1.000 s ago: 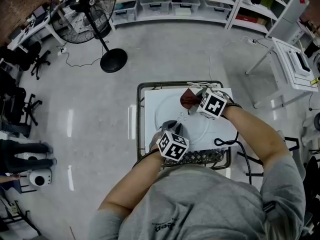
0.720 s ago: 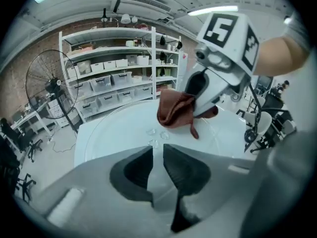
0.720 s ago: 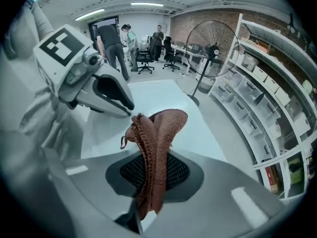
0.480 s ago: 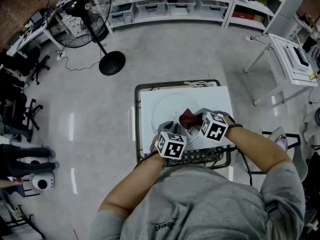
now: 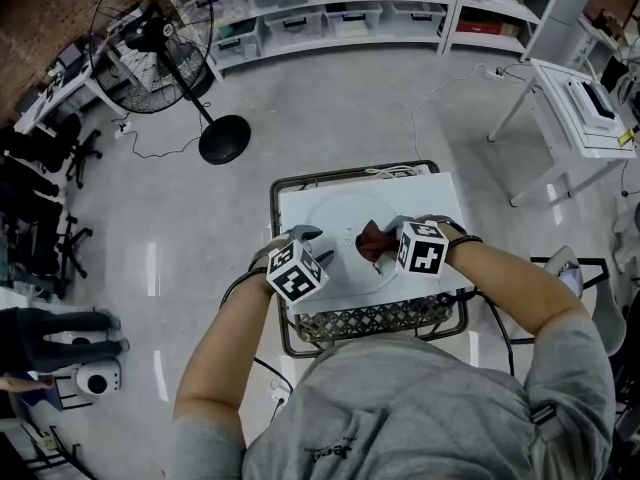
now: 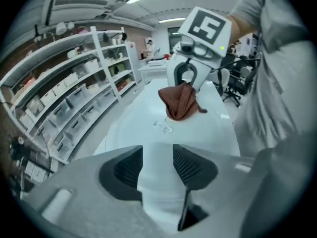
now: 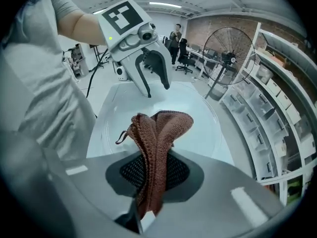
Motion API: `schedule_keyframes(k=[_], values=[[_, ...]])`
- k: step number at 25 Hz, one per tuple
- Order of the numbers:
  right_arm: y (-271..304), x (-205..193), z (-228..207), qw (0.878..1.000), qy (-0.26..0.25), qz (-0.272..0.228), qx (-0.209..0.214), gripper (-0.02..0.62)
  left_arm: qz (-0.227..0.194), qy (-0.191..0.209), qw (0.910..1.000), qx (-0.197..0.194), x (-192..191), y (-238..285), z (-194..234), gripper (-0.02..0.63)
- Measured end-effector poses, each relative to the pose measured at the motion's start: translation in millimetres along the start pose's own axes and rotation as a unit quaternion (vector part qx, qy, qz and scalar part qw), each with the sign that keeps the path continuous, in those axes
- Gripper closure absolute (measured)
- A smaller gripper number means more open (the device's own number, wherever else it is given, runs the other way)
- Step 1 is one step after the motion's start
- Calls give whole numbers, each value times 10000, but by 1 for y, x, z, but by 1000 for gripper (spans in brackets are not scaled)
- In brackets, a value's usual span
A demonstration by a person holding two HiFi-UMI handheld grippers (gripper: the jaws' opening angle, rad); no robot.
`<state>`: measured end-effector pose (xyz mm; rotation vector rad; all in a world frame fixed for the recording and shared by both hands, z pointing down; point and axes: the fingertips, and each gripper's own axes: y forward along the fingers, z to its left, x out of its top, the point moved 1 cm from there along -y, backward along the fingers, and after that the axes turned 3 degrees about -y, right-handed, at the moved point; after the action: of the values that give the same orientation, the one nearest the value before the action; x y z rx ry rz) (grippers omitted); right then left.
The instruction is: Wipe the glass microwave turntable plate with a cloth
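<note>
The round glass turntable plate (image 5: 335, 218) lies flat on a white tabletop (image 5: 440, 193). My right gripper (image 5: 386, 244) is shut on a brown knitted cloth (image 5: 374, 238) that hangs over the plate's near right part. In the right gripper view the cloth (image 7: 157, 143) stands bunched between the pads above the plate (image 7: 205, 128). My left gripper (image 5: 307, 235) is at the plate's left edge; its jaws are opening, with nothing between them. The left gripper view shows its fingertips (image 6: 157, 160) apart over the plate (image 6: 143, 128), with the cloth (image 6: 180, 101) beyond.
The tabletop sits on a dark wire cart (image 5: 372, 318) with a mesh front. A standing fan (image 5: 160, 43) is on the floor at the far left. Shelves with bins (image 5: 330, 8) line the back. A white table (image 5: 575, 98) stands to the right.
The right gripper carried the cloth from the plate's far side to its near right part. The left gripper slid left from the plate's near edge, rolled, and its jaws spread.
</note>
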<state>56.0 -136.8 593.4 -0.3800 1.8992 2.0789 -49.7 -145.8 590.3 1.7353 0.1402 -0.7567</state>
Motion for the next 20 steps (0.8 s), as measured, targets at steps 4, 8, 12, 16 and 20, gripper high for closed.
schedule_keyframes(k=[4, 8, 12, 16, 20], values=[[-1, 2, -3, 9998, -130, 56, 136, 532, 77, 87, 9983, -567, -5, 5, -4, 407], [-7, 8, -16, 9996, -220, 78, 150, 531, 8, -645, 9950, -767, -6, 4, -9, 442], [2, 28, -38, 9997, -232, -66, 102, 531, -322, -1043, 9927, -513, 6, 11, -19, 442], [21, 68, -62, 9993, -255, -249, -89, 531, -671, -1438, 9869, -283, 22, 19, -36, 442], [39, 83, -82, 9982, -489, -92, -333, 531, -882, -1807, 9795, 119, 29, 23, -43, 442]])
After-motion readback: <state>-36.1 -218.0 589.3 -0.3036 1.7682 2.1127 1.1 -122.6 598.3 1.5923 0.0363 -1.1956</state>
